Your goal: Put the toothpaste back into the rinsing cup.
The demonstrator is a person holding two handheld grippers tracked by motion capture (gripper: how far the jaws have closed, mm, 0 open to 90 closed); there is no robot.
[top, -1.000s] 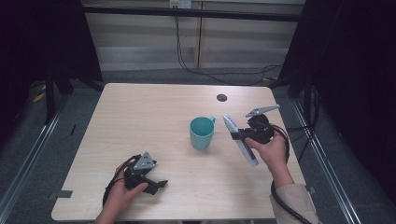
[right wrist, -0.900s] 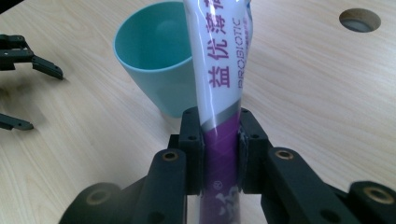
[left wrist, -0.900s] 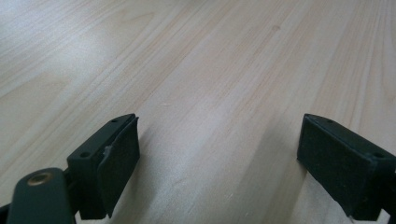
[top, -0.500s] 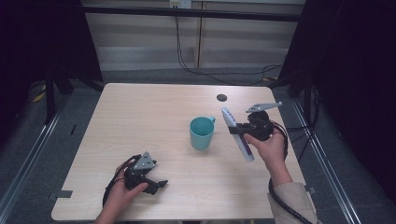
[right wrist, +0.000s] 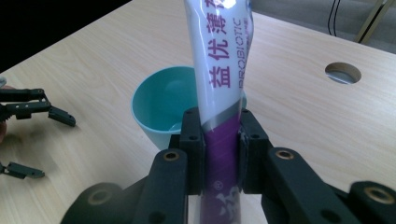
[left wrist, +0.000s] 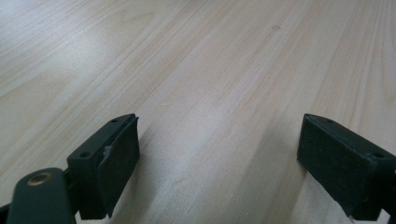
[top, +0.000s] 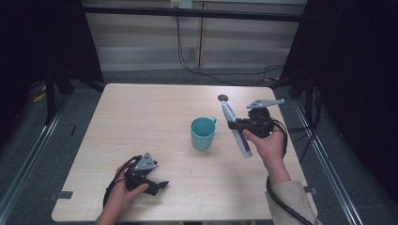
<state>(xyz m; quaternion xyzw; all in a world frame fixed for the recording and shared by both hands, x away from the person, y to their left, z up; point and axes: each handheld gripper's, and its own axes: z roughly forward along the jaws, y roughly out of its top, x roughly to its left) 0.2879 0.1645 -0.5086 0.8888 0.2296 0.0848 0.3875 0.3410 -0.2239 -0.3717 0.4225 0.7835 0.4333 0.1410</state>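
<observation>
Against a second ago, only a small change: right tool (top: 237,126) raised a little, toothpaste tube (top: 243,146) carried up with it and now clear of the desk (top: 155,117), just beside the teal mug (top: 202,136). Probably a preparation for lowering the tube into the mug, not yet above the rim. Right tool closed firmly on the purple lower part of the tube (right wrist: 224,60), the white part with purple printed letters pointing away toward the empty mug (right wrist: 159,102). Tube soft, slightly dented, glossy. Left tool (top: 159,185) in the same place as before, low on the desk, jaws wide apart with nothing between.
</observation>
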